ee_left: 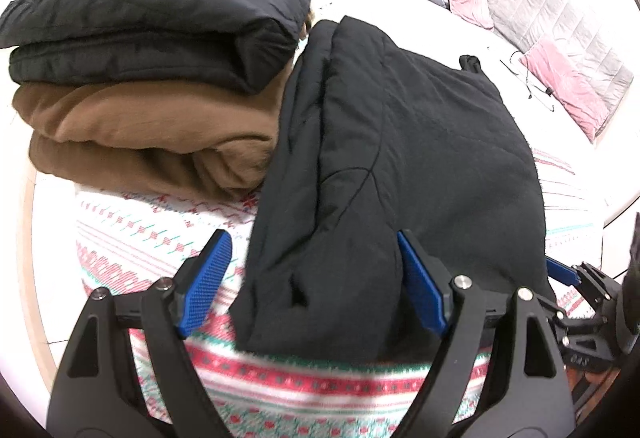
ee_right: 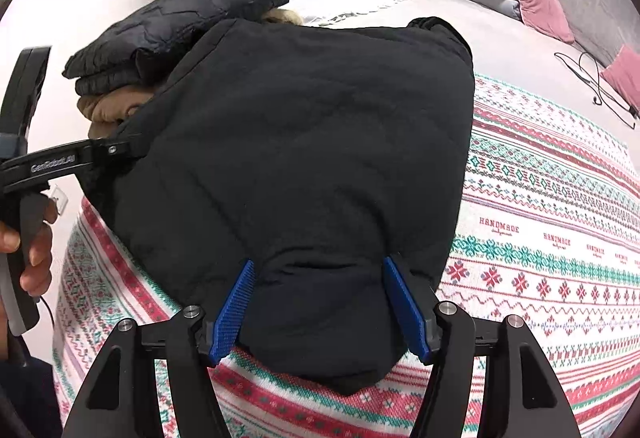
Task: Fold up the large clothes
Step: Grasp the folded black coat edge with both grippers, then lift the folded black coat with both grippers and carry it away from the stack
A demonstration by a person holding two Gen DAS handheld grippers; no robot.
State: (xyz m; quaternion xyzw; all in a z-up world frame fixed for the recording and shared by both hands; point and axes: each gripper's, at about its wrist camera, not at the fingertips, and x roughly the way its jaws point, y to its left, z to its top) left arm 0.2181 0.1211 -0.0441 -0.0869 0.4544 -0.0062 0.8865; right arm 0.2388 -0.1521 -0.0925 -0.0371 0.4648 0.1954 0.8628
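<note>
1. A folded black padded coat (ee_left: 404, 166) lies on a patterned red, green and white blanket (ee_left: 160, 238) spread over a bed; in the left wrist view it fills the centre and runs from 12 o'clock down to 6 o'clock.
2. At 10 o'clock of that view stands a stack: a folded black quilted garment (ee_left: 152, 18) on top of a folded brown garment (ee_left: 140, 134). The coat's left edge leans against this stack.
3. The left gripper (ee_left: 312, 282) has its blue pads spread wide. The near left corner of the coat lies between them, but the left pad stands clear of the cloth over the blanket, so nothing is clamped; whether the right pad touches the fabric cannot be told.
4. The right gripper (ee_right: 320, 306) straddles the coat's near edge at 6 o'clock of the right wrist view. A bulge of fabric sits between its blue pads, which both meet the cloth, pinching the coat.
5. At 9 o'clock of the right wrist view a hand (ee_right: 28, 250) holds the left gripper's handle.
6. Pink cushions (ee_left: 564, 94) and a grey quilt (ee_left: 532, 6) lie at 2 o'clock, well apart from the coat.
</note>
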